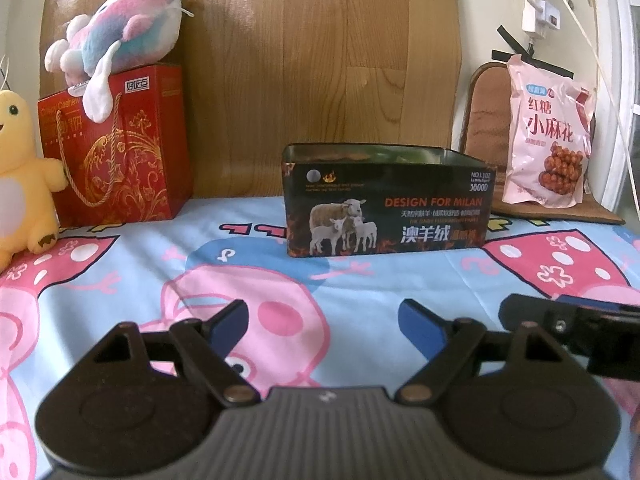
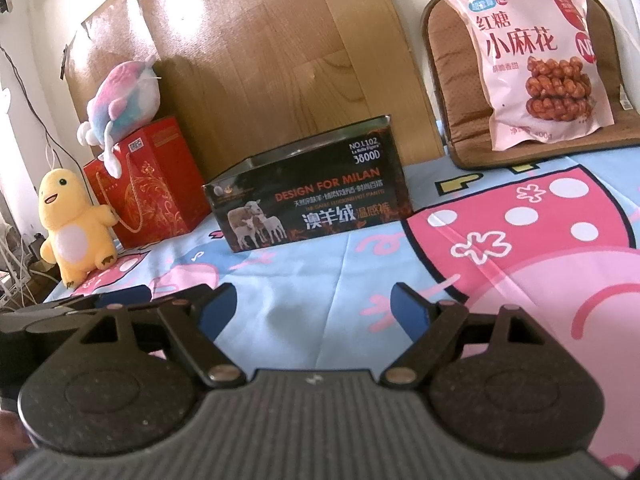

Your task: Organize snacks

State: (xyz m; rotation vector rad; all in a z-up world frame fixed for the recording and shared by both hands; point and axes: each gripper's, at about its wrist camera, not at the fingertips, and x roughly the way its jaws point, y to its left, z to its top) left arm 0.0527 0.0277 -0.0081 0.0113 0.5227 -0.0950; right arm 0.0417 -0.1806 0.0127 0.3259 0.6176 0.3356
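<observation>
A pink snack bag [image 1: 548, 132] printed with fried dough twists leans upright on a brown cushion [image 1: 484, 120] at the back right; it also shows in the right wrist view [image 2: 528, 52]. A black open-topped tin box [image 1: 384, 204] with sheep printed on it stands on the cartoon bedsheet [image 1: 400, 280] ahead of both grippers, also in the right wrist view [image 2: 312, 204]. My left gripper [image 1: 324, 328] is open and empty, low over the sheet. My right gripper [image 2: 312, 314] is open and empty, also low over the sheet.
A red gift box [image 1: 120, 148] with a rope handle stands at the back left, a pink-and-blue plush fish [image 1: 120, 32] on top. A yellow plush toy [image 1: 20, 176] sits at the far left. A wooden board [image 1: 320, 60] leans behind. Cables and a wall socket [image 1: 540, 12] hang at the upper right.
</observation>
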